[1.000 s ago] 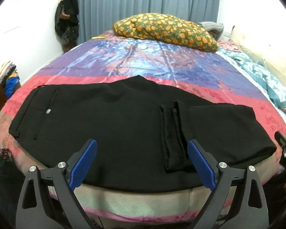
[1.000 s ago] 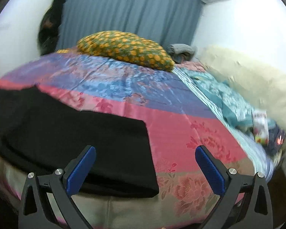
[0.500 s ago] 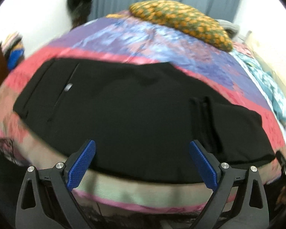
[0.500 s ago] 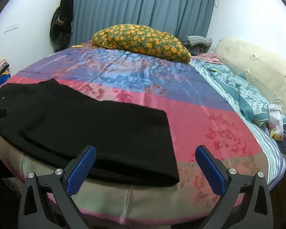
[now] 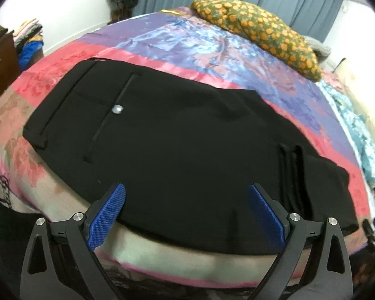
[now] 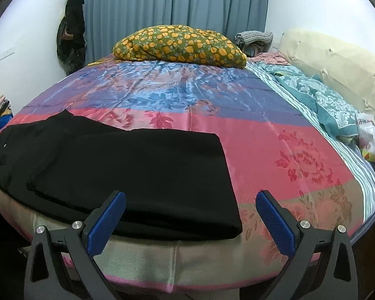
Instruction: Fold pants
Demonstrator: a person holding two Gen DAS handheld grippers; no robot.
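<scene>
While both tools hovered at the near edge of the bed (image 6: 275,150), the left gripper (image 5: 186,211) and the right gripper (image 6: 190,215) each stood with blue textured pads wide apart, holding and touching nothing. Black matte pants (image 5: 177,135) lay flat across the glossy floral bedspread, waistband left, legs doubled over at the right. An orange-spotted pillow (image 6: 180,46) sat at the far side.

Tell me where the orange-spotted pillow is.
The pillow lies at the far end of the bed, before the curtain, beyond the pants.
</scene>
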